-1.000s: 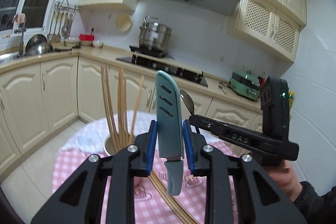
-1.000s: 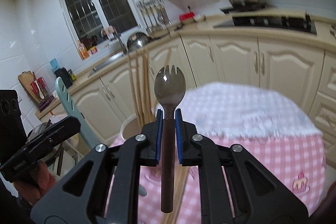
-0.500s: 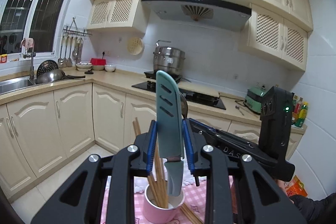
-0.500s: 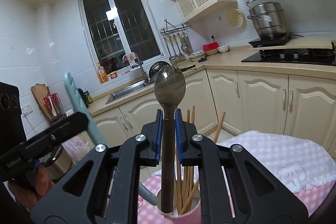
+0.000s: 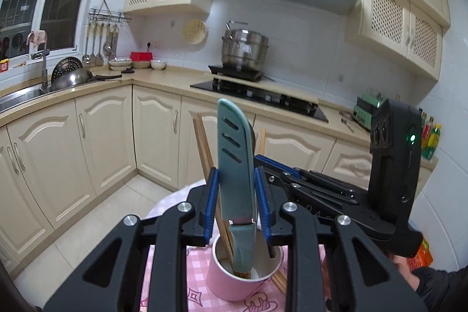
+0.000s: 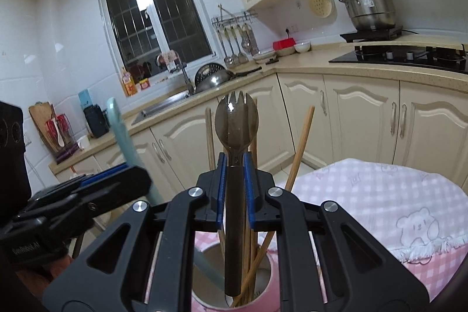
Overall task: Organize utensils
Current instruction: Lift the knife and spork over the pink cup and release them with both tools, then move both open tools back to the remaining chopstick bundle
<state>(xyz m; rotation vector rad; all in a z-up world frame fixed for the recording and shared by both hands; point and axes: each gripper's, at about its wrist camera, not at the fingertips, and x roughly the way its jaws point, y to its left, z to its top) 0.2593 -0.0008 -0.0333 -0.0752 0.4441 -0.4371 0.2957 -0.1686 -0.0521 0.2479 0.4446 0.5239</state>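
Left wrist view: the left tool (image 5: 236,199) pinches a teal knife (image 5: 235,163), handle dipping into the pink cup (image 5: 231,279) below. Right wrist view: the right tool (image 6: 235,192) pinches a spork (image 6: 236,136) over the cup's mouth. Lower both straight, releasing gently.

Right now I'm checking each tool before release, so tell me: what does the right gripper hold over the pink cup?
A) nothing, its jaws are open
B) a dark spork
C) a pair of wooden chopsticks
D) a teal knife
B: in the right wrist view the right gripper is shut on the dark spork, tines up, handle reaching down into the pink cup; the teal knife sits in the left gripper.
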